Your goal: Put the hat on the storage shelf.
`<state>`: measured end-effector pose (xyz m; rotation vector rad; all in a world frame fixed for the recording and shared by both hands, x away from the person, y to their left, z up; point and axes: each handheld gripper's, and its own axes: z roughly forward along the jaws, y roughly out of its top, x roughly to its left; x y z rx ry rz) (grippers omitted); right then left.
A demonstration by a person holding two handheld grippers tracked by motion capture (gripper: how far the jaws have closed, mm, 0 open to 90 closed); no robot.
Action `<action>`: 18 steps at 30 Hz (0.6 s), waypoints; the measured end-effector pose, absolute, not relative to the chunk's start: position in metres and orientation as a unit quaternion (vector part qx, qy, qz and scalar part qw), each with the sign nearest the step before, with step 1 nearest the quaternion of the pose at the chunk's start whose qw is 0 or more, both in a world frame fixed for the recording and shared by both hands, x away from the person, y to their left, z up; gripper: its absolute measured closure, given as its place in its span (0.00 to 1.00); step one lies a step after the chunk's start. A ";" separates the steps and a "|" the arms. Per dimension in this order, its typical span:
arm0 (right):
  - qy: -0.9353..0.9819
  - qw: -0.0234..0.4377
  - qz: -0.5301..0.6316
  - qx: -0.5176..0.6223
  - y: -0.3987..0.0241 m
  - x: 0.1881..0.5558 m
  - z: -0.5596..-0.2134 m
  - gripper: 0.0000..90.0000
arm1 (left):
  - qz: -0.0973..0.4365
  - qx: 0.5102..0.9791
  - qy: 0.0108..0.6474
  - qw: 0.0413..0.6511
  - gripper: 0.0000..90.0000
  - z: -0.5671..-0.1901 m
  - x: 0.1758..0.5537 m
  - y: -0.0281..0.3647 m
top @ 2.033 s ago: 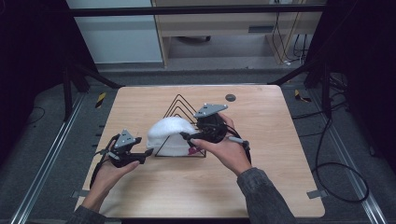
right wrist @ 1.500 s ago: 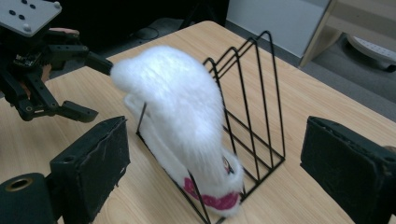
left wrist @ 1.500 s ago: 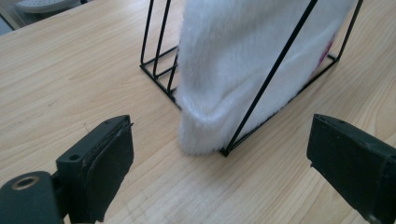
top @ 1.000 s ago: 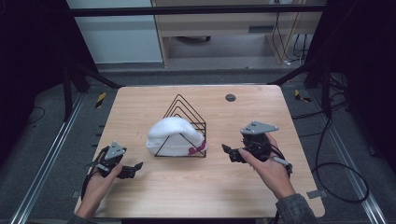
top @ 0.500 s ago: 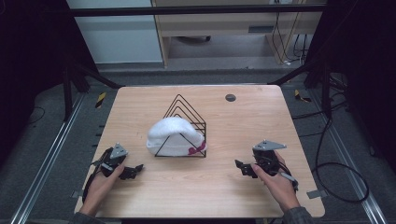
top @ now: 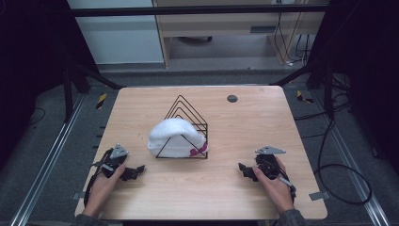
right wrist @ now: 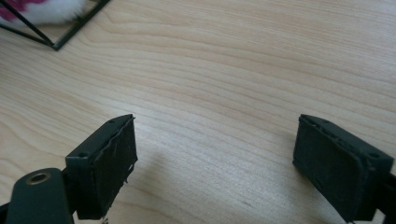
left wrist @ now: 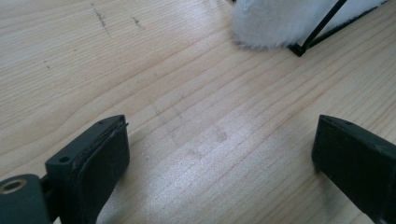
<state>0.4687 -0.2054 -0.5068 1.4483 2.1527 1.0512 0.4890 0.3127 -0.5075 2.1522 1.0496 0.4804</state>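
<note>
1. Here, a white hat (top: 171,134) sits draped over a black wire rack (top: 188,123) at the middle of the wooden table (top: 263,122).
2. My left gripper (top: 133,172) rests near the table's front left, jaws spread wide and empty.
3. My right gripper (top: 245,170) rests front right, also wide apart, holding nothing.
4. The risk I judge: reaching back carelessly could snag the rack's thin wires and tip it, dropping the hat.

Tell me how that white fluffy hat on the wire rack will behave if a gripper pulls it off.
The white hat looks plush and slumped, so probably floppy and light. It drapes over the black wire rack, so its fabric may snag, and the thin rack could slide along.
</note>
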 end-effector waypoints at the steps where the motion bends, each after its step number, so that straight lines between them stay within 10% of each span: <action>1: 0.756 0.186 0.366 0.509 -0.202 0.469 -0.509 0.15 | 0.184 0.827 0.405 0.343 0.03 -0.508 0.489 0.312; 18: 0.750 0.231 0.333 0.523 -0.181 0.467 -0.512 0.11 | 0.186 0.825 0.413 0.337 0.00 -0.508 0.484 0.309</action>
